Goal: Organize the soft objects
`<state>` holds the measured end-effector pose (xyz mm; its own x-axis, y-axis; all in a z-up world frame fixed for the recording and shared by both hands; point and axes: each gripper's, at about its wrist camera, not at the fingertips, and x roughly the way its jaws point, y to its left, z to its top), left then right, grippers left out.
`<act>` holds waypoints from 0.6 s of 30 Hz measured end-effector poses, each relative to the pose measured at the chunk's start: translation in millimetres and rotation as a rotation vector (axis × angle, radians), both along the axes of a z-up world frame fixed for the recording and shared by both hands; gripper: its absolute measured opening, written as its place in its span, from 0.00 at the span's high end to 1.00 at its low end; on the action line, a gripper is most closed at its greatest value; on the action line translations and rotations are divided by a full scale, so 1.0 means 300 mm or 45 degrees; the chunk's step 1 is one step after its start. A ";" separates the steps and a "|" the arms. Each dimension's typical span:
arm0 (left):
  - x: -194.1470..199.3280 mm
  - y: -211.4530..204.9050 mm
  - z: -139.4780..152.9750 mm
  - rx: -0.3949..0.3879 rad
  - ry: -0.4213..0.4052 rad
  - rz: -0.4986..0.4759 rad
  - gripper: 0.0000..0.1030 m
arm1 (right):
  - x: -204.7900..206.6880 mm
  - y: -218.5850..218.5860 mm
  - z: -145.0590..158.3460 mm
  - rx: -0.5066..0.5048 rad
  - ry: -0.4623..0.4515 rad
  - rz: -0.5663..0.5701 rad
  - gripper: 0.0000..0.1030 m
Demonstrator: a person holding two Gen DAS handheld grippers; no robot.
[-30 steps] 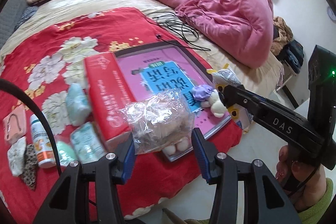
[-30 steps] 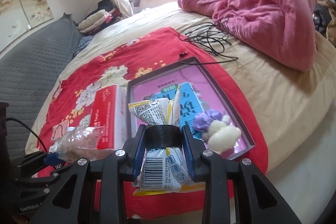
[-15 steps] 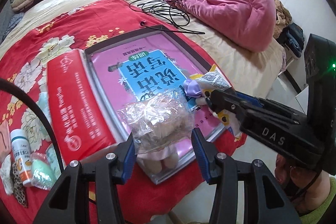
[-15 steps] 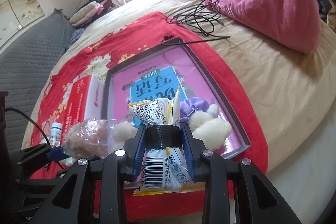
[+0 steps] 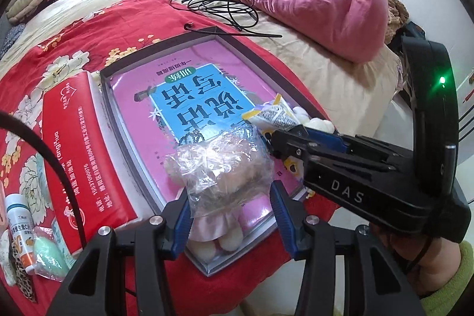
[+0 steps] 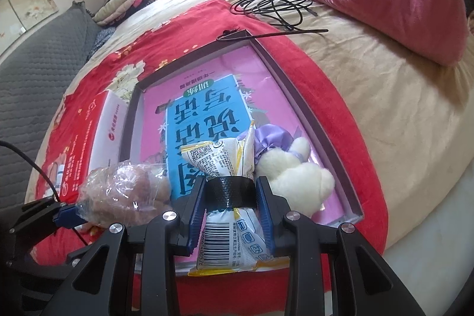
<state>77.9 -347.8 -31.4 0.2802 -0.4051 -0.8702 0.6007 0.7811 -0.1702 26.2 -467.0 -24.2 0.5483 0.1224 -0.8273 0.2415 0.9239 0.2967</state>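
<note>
Two hand-held grippers above a shallow tray on a bed covered by a red floral blanket. The left gripper is clamped on a clear crinkled plastic bag holding something soft and pale; in the right wrist view the same bag hangs at the tray's near left corner. The right gripper is fully closed on a yellow-and-white snack packet, pinched at its waist so both ends bulge. A white plush toy with a purple part already lies inside the tray, just beside the packet; a pink book covers the tray floor. A red box stands against the tray's left wall, with small items beyond it.

Step in hand, as judged: setting both soft items into the tray. Good practice is to lower each until it rests on the book, packet clear of the plush toy, then open the jaws fully before lifting away, so that crinkled film does not cling to a pad.
</note>
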 end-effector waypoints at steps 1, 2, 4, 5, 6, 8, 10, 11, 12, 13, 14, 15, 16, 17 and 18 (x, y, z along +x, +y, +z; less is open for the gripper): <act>0.002 -0.002 -0.004 0.000 0.002 0.001 0.51 | 0.006 -0.004 -0.002 -0.008 -0.002 0.000 0.67; 0.004 -0.006 -0.008 0.003 0.004 0.000 0.51 | 0.011 -0.008 -0.005 -0.012 0.001 0.001 0.67; 0.006 -0.008 -0.013 0.006 0.007 0.001 0.51 | 0.022 -0.018 -0.011 -0.013 0.004 0.001 0.67; 0.008 -0.010 -0.018 0.007 0.010 0.002 0.51 | 0.027 -0.022 -0.013 -0.016 0.004 0.003 0.67; 0.008 -0.012 -0.020 0.007 0.013 0.000 0.51 | 0.034 -0.025 -0.017 -0.022 0.006 0.011 0.67; 0.011 -0.015 -0.027 0.011 0.019 0.001 0.51 | 0.043 -0.024 -0.024 -0.023 0.008 0.030 0.66; 0.010 -0.018 -0.032 0.010 0.023 -0.001 0.51 | 0.052 -0.018 -0.030 -0.034 0.015 0.048 0.66; 0.010 -0.021 -0.033 0.014 0.024 -0.002 0.51 | 0.056 -0.012 -0.033 -0.045 0.018 0.062 0.66; 0.010 -0.021 -0.034 0.012 0.024 -0.004 0.51 | 0.058 -0.007 -0.034 -0.055 0.021 0.069 0.66; 0.009 -0.022 -0.036 0.013 0.023 -0.005 0.51 | 0.061 -0.003 -0.036 -0.058 0.023 0.074 0.65; 0.010 -0.024 -0.037 0.015 0.023 -0.006 0.51 | 0.062 -0.002 -0.037 -0.055 0.023 0.077 0.65; 0.010 -0.024 -0.039 0.014 0.024 -0.007 0.51 | 0.064 -0.002 -0.039 -0.053 0.023 0.078 0.65; 0.011 -0.025 -0.040 0.016 0.023 -0.004 0.51 | 0.064 -0.002 -0.039 -0.053 0.024 0.078 0.65; 0.011 -0.025 -0.041 0.014 0.025 -0.005 0.51 | 0.065 -0.003 -0.039 -0.051 0.022 0.079 0.65; 0.009 -0.025 -0.042 0.013 0.025 -0.006 0.51 | 0.065 -0.004 -0.040 -0.050 0.022 0.077 0.64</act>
<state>80.7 -355.4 -44.0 0.2613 -0.3972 -0.8797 0.6009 0.7802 -0.1738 45.7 -468.2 -36.1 0.5268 0.1220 -0.8412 0.1898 0.9477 0.2564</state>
